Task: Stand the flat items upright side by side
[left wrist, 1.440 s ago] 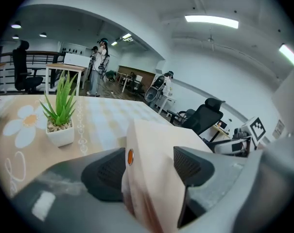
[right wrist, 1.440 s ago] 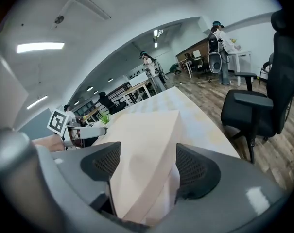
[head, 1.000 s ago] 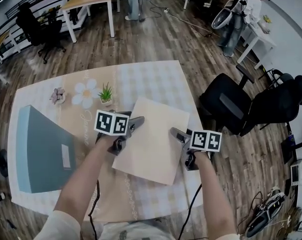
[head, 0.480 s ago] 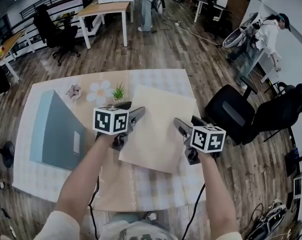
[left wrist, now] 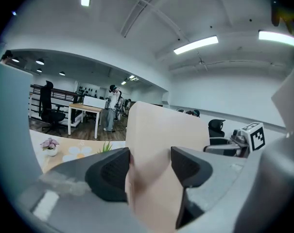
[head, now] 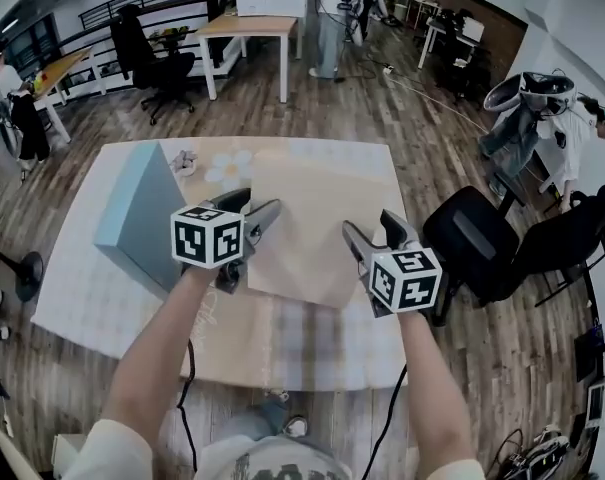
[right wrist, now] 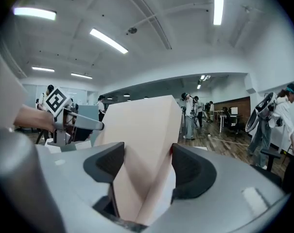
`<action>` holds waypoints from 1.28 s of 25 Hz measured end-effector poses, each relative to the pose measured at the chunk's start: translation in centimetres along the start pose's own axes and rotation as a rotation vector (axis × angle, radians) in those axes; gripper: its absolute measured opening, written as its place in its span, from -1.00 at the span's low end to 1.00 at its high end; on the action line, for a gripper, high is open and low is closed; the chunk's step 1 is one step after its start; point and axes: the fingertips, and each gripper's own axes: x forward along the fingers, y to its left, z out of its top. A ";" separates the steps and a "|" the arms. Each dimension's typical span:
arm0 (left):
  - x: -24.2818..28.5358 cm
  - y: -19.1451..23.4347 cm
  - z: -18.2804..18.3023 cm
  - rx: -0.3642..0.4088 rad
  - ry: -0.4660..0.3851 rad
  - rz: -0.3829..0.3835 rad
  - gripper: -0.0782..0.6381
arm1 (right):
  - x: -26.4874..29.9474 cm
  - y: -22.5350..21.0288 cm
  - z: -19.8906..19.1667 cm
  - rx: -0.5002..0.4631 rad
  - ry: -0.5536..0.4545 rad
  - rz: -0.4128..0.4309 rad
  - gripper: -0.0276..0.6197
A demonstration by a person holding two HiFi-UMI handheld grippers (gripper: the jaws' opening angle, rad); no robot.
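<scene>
A flat beige box (head: pixel 312 213) hangs tilted over the table, one gripper on each side edge. My left gripper (head: pixel 250 230) is shut on its left edge; the left gripper view shows the box (left wrist: pixel 159 144) filling the gap between the pads of that gripper (left wrist: pixel 149 166). My right gripper (head: pixel 370 240) grips the right edge. Its jaws have just been closing with the box (right wrist: pixel 142 130) between them, and both pads of this gripper (right wrist: pixel 147 169) touch it. A flat blue-grey box (head: pixel 142 213) stands on edge, leaning, on the table's left part.
The table (head: pixel 102 308) wears a checked cloth. A small potted succulent (head: pixel 185 160) and a white flower (head: pixel 230 168) sit at its far edge. A black office chair (head: pixel 482 248) stands close on the right. Desks, chairs and people fill the room behind.
Both grippers have risen with the beige box, lifting it from lying on the table to hanging tilted in the air. The blue-grey box keeps its place.
</scene>
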 end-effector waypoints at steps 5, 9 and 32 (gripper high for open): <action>-3.7 -1.7 -0.8 0.028 -0.028 0.040 -0.01 | -2.9 2.3 0.2 -0.046 -0.031 0.020 0.02; -6.4 -3.4 -1.7 0.051 -0.045 0.063 -0.01 | -5.5 3.8 0.1 -0.077 -0.045 0.036 -0.02; -10.1 -5.6 -4.2 0.038 -0.093 0.168 -0.01 | -9.0 5.1 -1.0 -0.140 -0.060 0.204 0.19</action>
